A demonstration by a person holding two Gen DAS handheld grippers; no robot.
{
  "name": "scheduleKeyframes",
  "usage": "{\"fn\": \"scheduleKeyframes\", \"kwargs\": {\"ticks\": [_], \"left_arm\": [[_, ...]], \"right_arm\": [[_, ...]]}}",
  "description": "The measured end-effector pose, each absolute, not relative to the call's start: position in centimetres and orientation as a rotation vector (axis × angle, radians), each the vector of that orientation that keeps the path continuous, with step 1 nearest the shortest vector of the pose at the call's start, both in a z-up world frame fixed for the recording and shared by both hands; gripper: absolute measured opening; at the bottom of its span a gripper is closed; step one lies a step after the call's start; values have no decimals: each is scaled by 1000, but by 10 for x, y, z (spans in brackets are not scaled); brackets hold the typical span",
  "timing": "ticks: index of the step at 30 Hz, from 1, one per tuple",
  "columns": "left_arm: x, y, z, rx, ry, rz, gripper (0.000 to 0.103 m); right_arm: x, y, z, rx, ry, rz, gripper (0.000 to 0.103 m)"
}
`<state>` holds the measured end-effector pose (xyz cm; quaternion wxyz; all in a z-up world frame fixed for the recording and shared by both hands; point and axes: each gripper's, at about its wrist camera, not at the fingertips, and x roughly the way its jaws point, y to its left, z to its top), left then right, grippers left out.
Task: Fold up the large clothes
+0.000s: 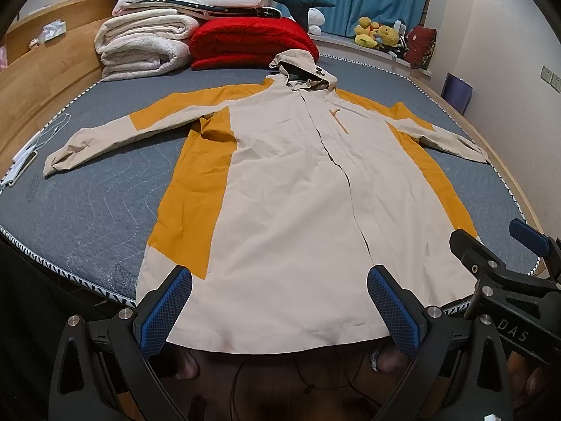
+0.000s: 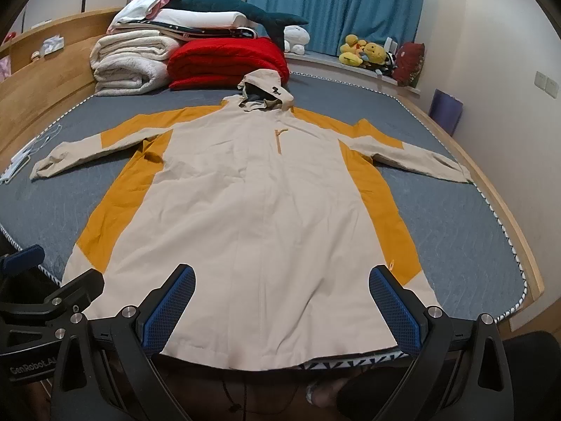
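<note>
Hanging over the mattress (image 1: 87, 210) edge, the jacket (image 1: 287, 210) hem fronts both claws, spread apart.

Beige-orange hooded jacket (image 1: 291, 182), spread flat, sleeves out

We are in a home bedroom: a wide bed with a grey quilted mattress (image 1: 87, 210) and a wooden headboard (image 1: 45, 80) fills it, folded cream blankets (image 1: 140, 45) and a red quilt (image 1: 245, 44) stacked at its head. Blue curtains (image 2: 333, 3) hang behind yellow plush toys (image 2: 361, 52) on a ledge.
</note>
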<state>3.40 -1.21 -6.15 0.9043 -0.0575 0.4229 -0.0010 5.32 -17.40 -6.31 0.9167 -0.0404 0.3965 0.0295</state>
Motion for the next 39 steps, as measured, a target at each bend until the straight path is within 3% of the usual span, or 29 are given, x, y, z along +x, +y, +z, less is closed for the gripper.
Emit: {"fn": "scheduleKeyframes", "kwargs": {"ticks": [6,14,15,17,20,22,27,34,39], "left_arm": [[33,-10,-44,-97,816,-28,96],[41,3,2,-89,744,-32,78],[44,3,4,-76,740,-32,70],[57,3,4,-52,760,-60,42],[76,7,1,-18,763,-82,20],[91,11,2,-3,760,-90,15],[133,26,14,-2,732,-106,15],[211,82,11,-51,743,-81,15],[274,145,-11,-131,820,-28,13]], "right_arm": [[54,-179,-62,-57,816,61,99],[62,-189,-49,19,795,65,94],[64,-190,-47,22,789,62,94],[68,-191,-44,20,782,59,93],[78,-192,-40,0,780,56,88],[89,-192,-36,-13,780,59,85],[130,-198,-19,-21,762,64,73],[208,-194,11,-26,666,108,66],[268,-175,32,-38,589,168,46]]}}
